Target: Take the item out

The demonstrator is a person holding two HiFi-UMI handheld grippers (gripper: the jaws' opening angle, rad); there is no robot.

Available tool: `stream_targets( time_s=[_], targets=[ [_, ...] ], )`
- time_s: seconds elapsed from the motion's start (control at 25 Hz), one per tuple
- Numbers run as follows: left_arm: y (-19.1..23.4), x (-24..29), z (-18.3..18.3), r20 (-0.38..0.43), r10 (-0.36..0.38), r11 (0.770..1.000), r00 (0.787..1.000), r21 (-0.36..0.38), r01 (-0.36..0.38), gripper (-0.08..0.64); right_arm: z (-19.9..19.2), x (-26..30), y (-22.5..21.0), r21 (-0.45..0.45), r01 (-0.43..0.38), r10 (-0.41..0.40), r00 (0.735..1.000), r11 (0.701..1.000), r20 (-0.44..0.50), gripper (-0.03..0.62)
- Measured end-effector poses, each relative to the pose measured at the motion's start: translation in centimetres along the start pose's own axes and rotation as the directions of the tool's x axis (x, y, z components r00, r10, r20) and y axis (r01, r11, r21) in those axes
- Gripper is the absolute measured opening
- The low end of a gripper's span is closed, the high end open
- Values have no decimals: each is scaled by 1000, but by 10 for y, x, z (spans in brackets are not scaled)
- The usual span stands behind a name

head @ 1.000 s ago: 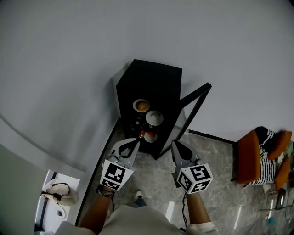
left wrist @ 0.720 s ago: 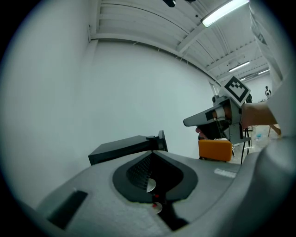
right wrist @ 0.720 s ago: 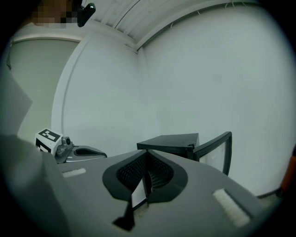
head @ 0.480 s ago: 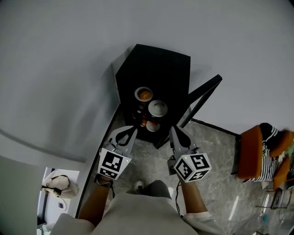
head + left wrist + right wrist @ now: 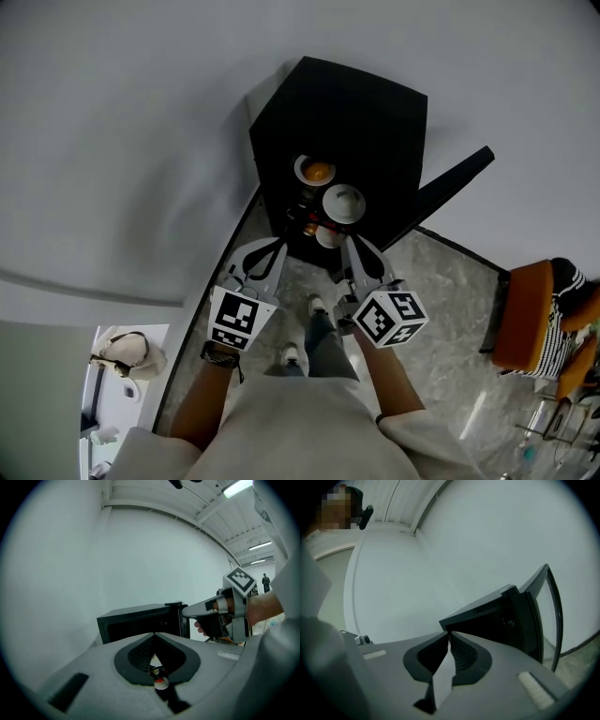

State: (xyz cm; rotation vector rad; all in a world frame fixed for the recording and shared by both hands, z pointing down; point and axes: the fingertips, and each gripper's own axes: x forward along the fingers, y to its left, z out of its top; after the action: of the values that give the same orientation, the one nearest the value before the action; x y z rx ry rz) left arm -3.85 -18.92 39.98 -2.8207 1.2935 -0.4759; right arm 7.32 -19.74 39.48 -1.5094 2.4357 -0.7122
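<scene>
Bowls [image 5: 343, 202] sat inside the black cabinet [image 5: 361, 103], its door [image 5: 450, 178] open rightward. Left gripper [image 5: 154, 634] was pinched shut, empty. Right gripper [image 5: 449, 633] had just been opening a crack, empty, probably to grab one.

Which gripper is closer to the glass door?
Right. The right gripper, its empty jaws just opening, is beside the glass door; the left gripper is farther left.

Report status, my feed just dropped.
Left gripper shut. Right gripper: jaws just opening, nothing between. Bowls untouched in cabinet; door open, nothing blocking.
</scene>
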Motion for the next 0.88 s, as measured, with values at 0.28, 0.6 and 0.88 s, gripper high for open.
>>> stream_targets(
  time_s=[0.28,0.6,0.88],
  targets=[
    [11,31,-22,-69,8,1000,998,-15,-9,5,-44,44,-45,130,40,-33,998,991,-58,57],
    [26,52,-51,-130,26,998,991,-54,-33,5,-100,83,-110,306,156,-116,983,939,-143,87],
    [26,73,-77,-181,14,996,983,-83,-30,5,-157,100,-177,451,323,-250,944,832,-215,107]
  ],
)
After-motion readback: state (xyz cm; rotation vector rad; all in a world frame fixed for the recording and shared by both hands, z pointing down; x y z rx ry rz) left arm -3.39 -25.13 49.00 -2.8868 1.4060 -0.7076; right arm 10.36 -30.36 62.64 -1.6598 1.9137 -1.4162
